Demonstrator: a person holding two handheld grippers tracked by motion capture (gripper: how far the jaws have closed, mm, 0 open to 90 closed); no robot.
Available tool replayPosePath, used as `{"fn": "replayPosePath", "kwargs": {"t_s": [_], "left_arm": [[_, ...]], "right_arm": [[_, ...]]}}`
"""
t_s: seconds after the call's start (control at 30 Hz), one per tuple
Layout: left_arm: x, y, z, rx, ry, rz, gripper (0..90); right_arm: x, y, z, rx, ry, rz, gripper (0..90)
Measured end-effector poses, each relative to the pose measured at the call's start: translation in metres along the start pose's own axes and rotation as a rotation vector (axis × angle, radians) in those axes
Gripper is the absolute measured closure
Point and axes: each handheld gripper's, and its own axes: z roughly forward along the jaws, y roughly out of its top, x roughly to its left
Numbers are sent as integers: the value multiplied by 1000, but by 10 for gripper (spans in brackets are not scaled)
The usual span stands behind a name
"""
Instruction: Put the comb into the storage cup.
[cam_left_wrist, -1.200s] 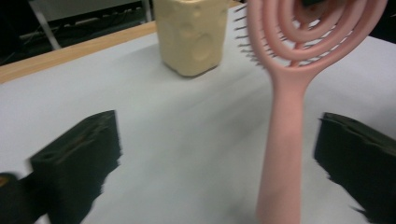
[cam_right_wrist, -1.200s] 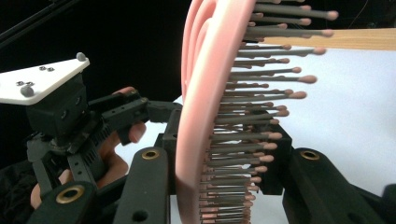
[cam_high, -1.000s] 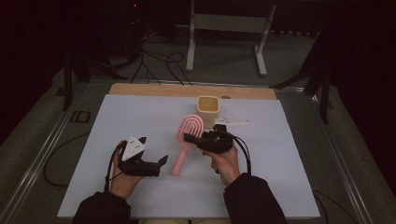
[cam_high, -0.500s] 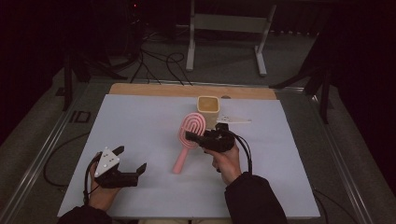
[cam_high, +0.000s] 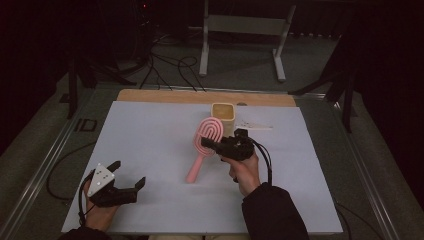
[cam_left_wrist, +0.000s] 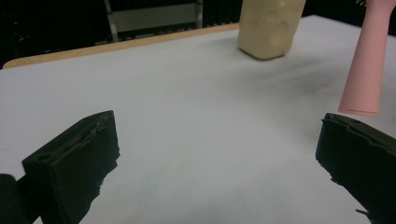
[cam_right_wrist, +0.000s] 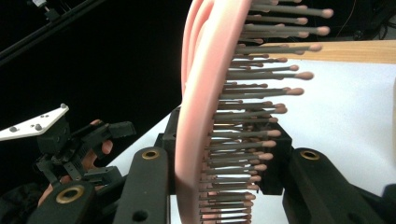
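Note:
A pink hairbrush (cam_high: 207, 134) is gripped at its head by my right gripper (cam_high: 214, 145), which is shut on it near the table's middle. Its handle slants down toward the front. In the right gripper view the brush (cam_right_wrist: 205, 93) stands on edge between the jaws of that gripper (cam_right_wrist: 224, 182), bristles pointing right. My left gripper (cam_high: 130, 173) rests open at the front left with nothing between its fingers. In the left gripper view this gripper (cam_left_wrist: 215, 144) gapes wide over bare table, with the brush handle (cam_left_wrist: 369, 60) at the far right.
A cream cup (cam_high: 223, 112) stands just behind the brush, also visible as the cup (cam_left_wrist: 268, 28). A flat white piece (cam_high: 256, 126) lies right of it. The white table cover (cam_high: 150, 130) ends at a wooden strip (cam_high: 200, 96) at the back. The other hand's gripper (cam_right_wrist: 70, 140) appears far off.
My left gripper has pulled away from the brush handle, moving left and toward the front edge. The right gripper has kept hold of the brush in about the same place.

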Motion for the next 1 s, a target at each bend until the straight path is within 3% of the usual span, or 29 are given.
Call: {"fn": "replayPosePath", "kwargs": {"t_s": [0.3,1.0], "left_arm": [[1,-3,0,4,37,1,1],[0,-4,-1,-3,56,-7,1]], "right_arm": [[-4,7,-7,-17,-11,15,637],[-12,28,-19,-49,-36,37,637]]}}
